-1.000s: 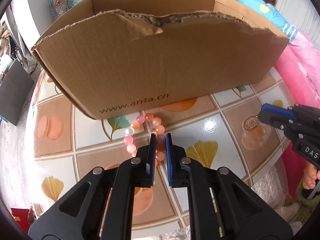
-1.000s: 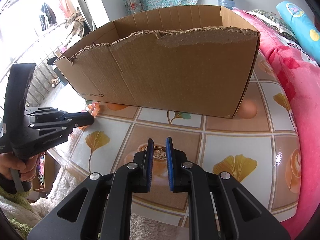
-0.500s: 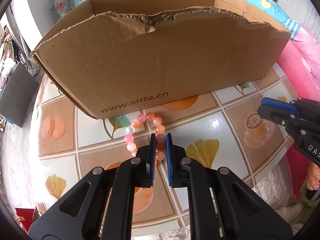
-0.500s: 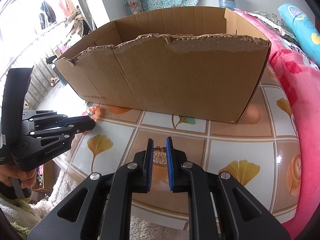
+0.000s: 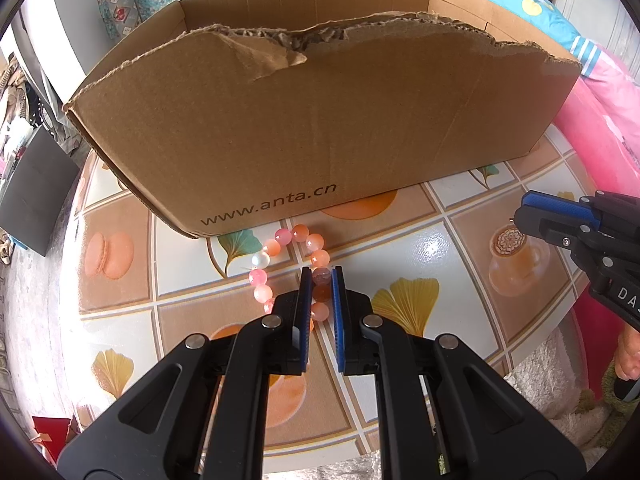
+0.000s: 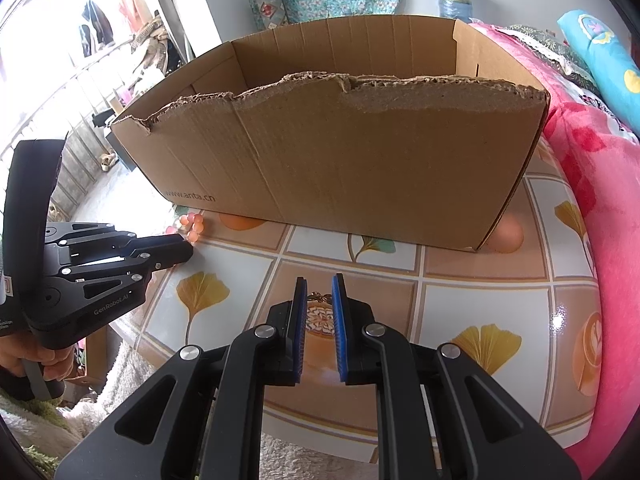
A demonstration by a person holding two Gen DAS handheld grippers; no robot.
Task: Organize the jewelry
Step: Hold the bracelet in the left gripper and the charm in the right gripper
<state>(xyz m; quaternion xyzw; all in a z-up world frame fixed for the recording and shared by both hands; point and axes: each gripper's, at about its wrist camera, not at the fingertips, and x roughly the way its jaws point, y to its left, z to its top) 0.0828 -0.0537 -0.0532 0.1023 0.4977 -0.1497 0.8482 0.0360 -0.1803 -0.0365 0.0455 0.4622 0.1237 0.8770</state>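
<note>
little has shifted since a second ago: both tools sit close to where they were. left wrist view: the left gripper, jaws narrow, pinches the pink and orange bead bracelet lying on the tiled tabletop just before the torn brown cardboard box; next likely a lift over its wall. right wrist view: the right gripper, jaws narrow, holds something small and gold, too small to tell; the box's floor is hidden.

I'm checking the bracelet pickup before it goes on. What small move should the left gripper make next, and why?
Probably lift straight up a little. The left gripper is shut on the beaded bracelet, whose loop lies on the table just before the cardboard box, so it must clear that torn wall.
</note>
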